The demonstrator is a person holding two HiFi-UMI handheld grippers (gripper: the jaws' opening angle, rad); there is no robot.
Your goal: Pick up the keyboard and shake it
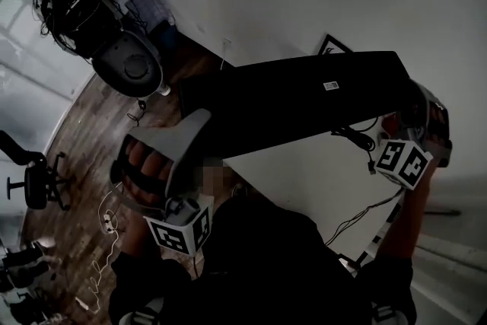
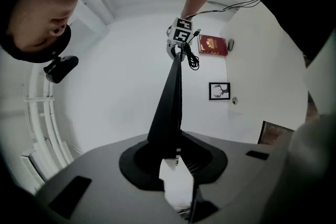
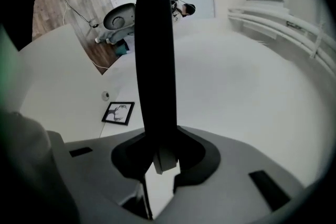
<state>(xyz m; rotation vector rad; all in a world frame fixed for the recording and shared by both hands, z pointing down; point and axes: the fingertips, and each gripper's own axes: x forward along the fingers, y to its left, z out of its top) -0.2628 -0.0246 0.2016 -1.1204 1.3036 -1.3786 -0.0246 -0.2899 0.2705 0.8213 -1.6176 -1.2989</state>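
Observation:
A long black keyboard is held up in the air with its underside and a small white label facing the head view. My left gripper is shut on its left end, and my right gripper is shut on its right end, where a black cable hangs down. In the left gripper view the keyboard runs edge-on from the left gripper to the far marker cube. The right gripper view shows the keyboard rising edge-on out of the right gripper.
A white wall lies behind, with a small framed picture and a red box. A grey swivel chair and cables stand on the wooden floor. A black chair is at the left.

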